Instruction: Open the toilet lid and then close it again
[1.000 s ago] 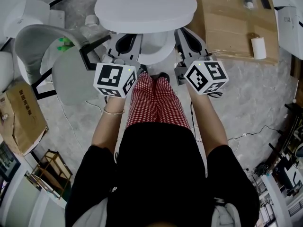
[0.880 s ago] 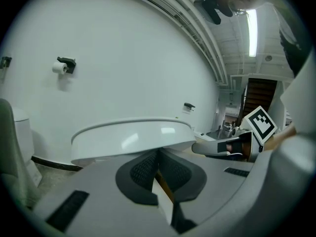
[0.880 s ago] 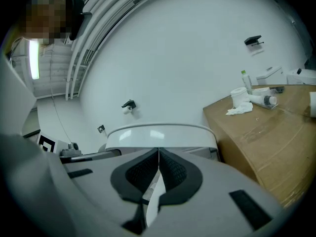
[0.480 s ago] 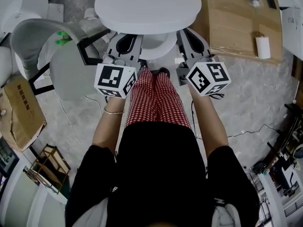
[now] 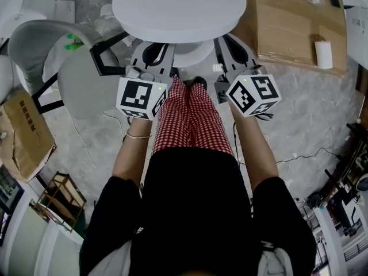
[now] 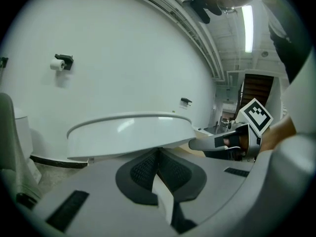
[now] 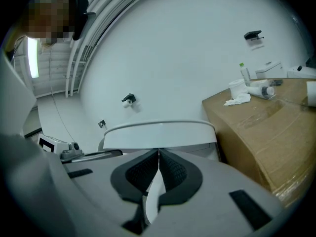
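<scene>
The toilet lid [image 5: 178, 7] is found at upper centre, just ahead of left gripper [image 6: 159, 151] and right gripper [image 7: 158, 153], both jaws closed on nothing.

The left tool [image 5: 153, 53] and the right tool [image 5: 229, 48] point forward side by side, their tips out of sight beneath the near rim of the white toilet lid [image 5: 178, 7]. Red checked trousers [image 5: 190, 119] show between the tools. Right of the right tool lies a cardboard box [image 5: 287, 22] — a white roll [image 5: 324, 54] rests at its far edge.
</scene>
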A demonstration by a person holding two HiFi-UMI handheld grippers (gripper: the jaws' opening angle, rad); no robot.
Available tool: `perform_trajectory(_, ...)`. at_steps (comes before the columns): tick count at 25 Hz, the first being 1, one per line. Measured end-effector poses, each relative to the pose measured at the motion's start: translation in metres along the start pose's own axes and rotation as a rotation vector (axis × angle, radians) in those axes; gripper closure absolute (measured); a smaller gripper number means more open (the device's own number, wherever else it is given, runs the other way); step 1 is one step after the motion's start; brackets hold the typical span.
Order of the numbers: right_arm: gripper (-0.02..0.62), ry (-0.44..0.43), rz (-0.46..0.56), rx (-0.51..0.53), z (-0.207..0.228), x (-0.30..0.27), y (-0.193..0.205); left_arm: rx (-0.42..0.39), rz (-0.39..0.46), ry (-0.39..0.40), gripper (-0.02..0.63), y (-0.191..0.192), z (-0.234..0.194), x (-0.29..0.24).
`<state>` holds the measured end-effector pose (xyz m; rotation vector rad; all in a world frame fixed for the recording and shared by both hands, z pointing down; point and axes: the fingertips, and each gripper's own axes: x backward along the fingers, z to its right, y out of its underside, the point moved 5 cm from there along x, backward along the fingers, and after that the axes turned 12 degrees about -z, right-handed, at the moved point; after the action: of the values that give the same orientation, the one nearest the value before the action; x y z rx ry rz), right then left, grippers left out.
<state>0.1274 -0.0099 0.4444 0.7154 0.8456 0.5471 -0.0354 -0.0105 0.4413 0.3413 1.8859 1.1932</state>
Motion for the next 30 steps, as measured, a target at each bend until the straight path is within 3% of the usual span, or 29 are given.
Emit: perform_trajectory(30, 0.574, 0.001, -0.089, 0.044, 0.011, -0.010, 0.049, 0.039, -0.044, -0.018, 0.603, 0.052, 0.006, -0.002)
